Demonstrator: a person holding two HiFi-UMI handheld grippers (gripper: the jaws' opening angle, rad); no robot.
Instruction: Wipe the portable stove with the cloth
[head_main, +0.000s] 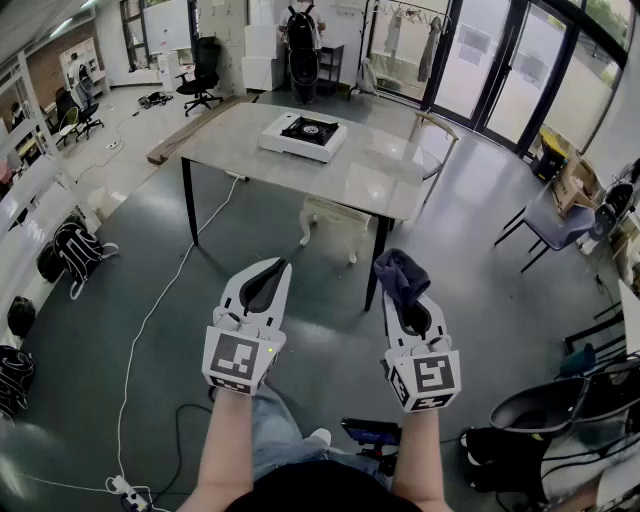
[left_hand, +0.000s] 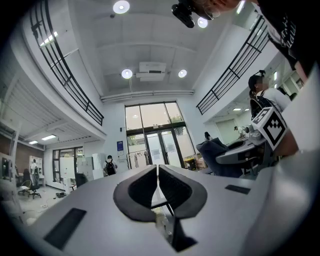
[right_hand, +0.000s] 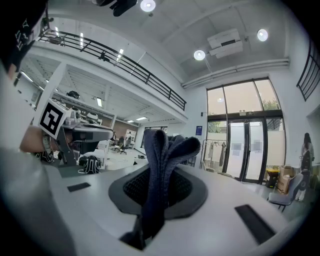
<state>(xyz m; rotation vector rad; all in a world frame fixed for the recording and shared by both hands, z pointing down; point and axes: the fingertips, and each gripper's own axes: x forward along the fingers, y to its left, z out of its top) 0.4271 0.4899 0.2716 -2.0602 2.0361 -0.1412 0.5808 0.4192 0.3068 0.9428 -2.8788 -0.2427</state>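
Note:
A white portable stove with a black burner sits on the grey table far ahead of me. My right gripper is shut on a dark blue cloth, whose folds stick up between the jaws in the right gripper view. My left gripper is shut with nothing in it; its tips meet in the left gripper view. Both grippers are held up in front of me, well short of the table, and point slightly upward.
A pale stool stands under the table's near edge. A white cable runs across the floor at the left. Bags lie at the left wall, chairs stand at the right. A person stands near the glass doors.

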